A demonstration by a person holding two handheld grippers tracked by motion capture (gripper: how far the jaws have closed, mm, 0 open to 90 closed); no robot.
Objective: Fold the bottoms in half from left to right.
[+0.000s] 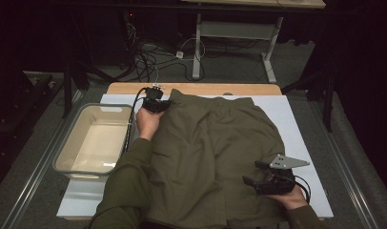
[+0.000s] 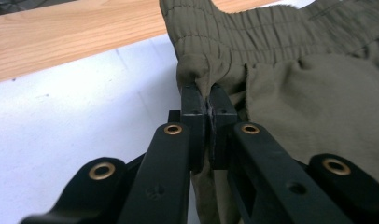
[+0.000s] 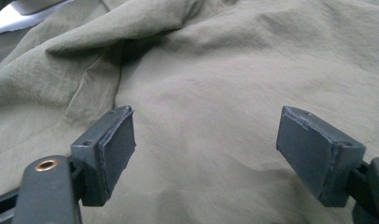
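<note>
The left claw (image 2: 207, 105) is clamped on the waistband corner of the olive shorts (image 1: 215, 157), upper centre of the high view. The garment's long axis runs from there down the frame. The right claw (image 1: 252, 172), jaws apart and empty, hovers over the lower right leg. The white counter (image 1: 303, 143) has free room at right; a tub (image 1: 94, 140) stands at left.

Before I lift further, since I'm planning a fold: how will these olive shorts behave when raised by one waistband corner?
Probably floppy: the shorts lie creased on the table, and cloth bunches where the left gripper is shut on the waistband corner. Likely light, being thin fabric. The rest may drag and sag, since the right gripper hangs open above the cloth.
</note>
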